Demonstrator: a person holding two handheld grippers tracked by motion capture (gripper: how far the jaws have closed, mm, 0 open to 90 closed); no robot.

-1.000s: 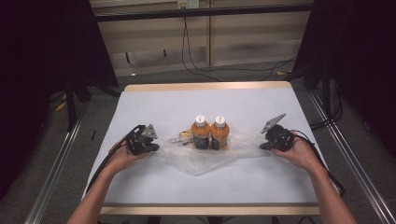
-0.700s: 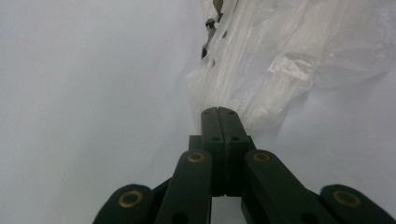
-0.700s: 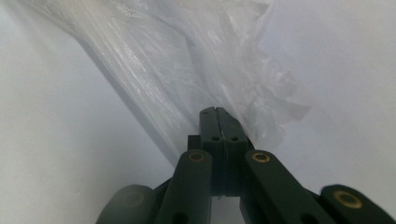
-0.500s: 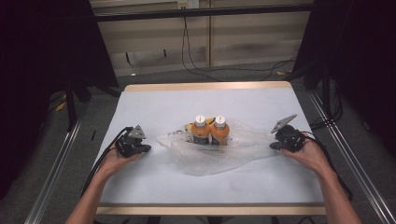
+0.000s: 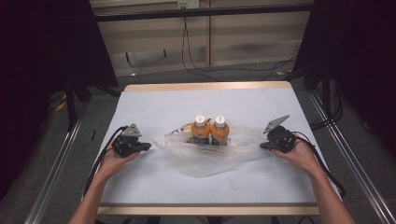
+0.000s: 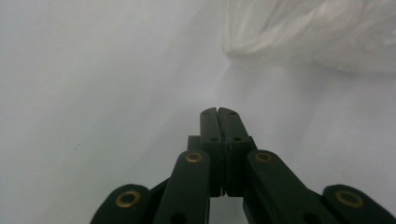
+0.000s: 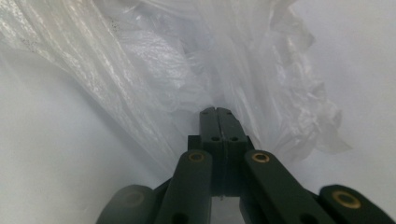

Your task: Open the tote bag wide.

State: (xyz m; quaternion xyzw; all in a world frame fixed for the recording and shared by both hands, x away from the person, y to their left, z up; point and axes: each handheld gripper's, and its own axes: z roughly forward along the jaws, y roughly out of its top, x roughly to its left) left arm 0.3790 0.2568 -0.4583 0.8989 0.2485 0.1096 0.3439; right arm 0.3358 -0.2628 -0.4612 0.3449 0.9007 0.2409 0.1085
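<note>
**Thin bag, two heavy bottles: grab the film, not the load**

Nearest the person, both hands sit low on the table (image 5: pixel 154 98). The left gripper (image 5: pixel 145 146) has its jaws closed on nothing, parked just off the bag's left end. The right gripper (image 5: pixel 264 145) also has its jaws together, tips right at the bag's right edge; I can't tell for sure whether any film is pinched between them.

The bag (image 5: pixel 205 161) lies mid-table between the two grippers, clear and crinkly. I'd guess it's super light, floppy and slippery, and tears if you yank it. The two orange bottles (image 5: pixel 210 133) stand upright side by side at its far part, touching, and look like the real weight here. So I'd take hold of a bunched fold at the rim, where the film is doubled, and keep the pull gentle so the bottles don't tip.

The high view gives the layout and bottles. The right gripper view shows the creases and folds of film (image 7: pixel 154 60) up close, which the high view blurs out. The left gripper view shows a clear gap between the jaw tips and the bag's corner (image 6: pixel 299 32).
</note>
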